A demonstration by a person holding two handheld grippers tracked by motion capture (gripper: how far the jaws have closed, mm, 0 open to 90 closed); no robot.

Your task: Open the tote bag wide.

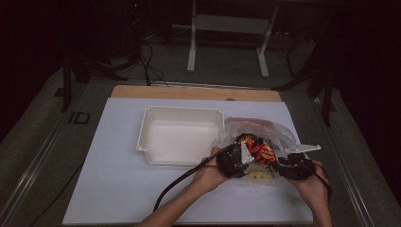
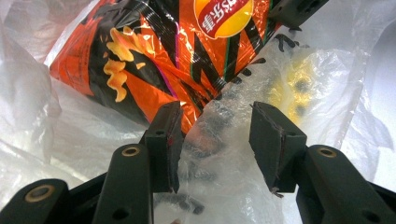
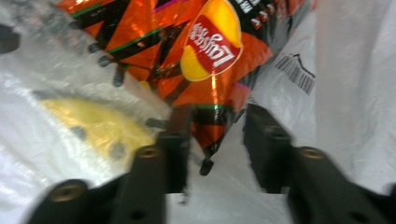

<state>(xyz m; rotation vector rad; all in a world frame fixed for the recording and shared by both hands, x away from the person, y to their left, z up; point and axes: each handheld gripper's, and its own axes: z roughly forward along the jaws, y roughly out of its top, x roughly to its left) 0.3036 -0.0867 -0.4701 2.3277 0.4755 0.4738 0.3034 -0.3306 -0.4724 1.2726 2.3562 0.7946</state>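
high view: a person works two grippers at a clear bag (image 1: 265,130) lying right of the tray (image 1: 182,135), on the sheet's right half; a chip packet (image 1: 255,147) sits inside it. left gripper (image 2: 217,140): jaws apart, bag film between them but not pinched. right gripper (image 3: 217,140): jaws apart astride the packet's lower corner (image 3: 210,135), not pressing. judged step: freeing the packet from the bag. done well, the left closes on film alone to pin the bag, and the right takes the packet's sealed edge, not its puffed middle, then draws it out slowly.
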